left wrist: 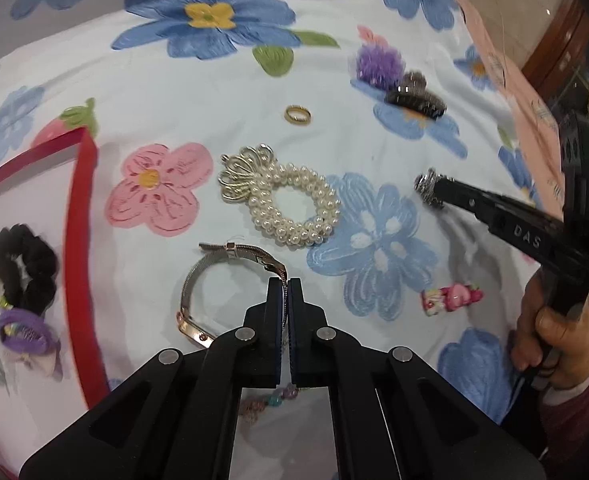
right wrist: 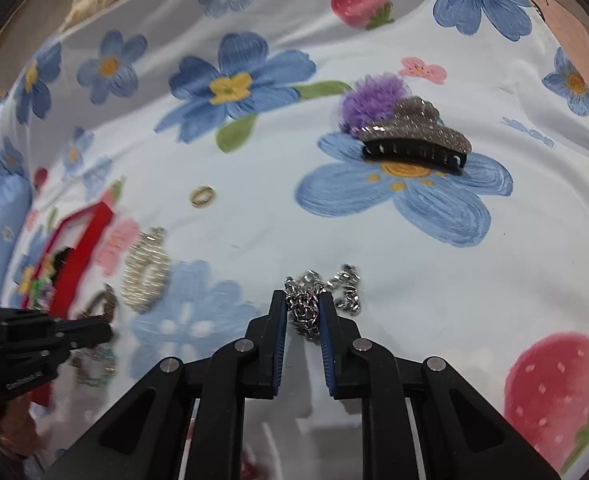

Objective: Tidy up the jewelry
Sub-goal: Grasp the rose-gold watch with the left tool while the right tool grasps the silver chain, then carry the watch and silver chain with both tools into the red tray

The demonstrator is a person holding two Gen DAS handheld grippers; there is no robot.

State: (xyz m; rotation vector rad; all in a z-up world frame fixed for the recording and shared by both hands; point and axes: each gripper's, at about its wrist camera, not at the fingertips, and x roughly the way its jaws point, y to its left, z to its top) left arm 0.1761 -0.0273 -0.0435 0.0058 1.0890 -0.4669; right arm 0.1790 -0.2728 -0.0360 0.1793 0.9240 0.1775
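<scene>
My left gripper (left wrist: 285, 285) is shut on the mesh strap of a rose-gold watch (left wrist: 198, 280) just above the floral cloth. My right gripper (right wrist: 302, 298) is shut on a bunched silver chain (right wrist: 318, 296); it also shows in the left wrist view (left wrist: 430, 192) at the right, chain at its tip. A pearl bracelet (left wrist: 290, 208) with a gold charm lies mid-cloth. A gold ring (left wrist: 297, 114) lies beyond it. A red-rimmed tray (left wrist: 82, 240) at left holds a black scrunchie (left wrist: 22, 268) and a purple hair tie (left wrist: 22, 332).
A glittery black claw clip (right wrist: 414, 140) and a purple pompom (right wrist: 374, 100) lie at the far right. A pink hair clip (left wrist: 450, 298) lies near the right hand. A beaded bracelet (left wrist: 270, 400) lies under my left gripper. A pink box (left wrist: 506, 40) borders the cloth.
</scene>
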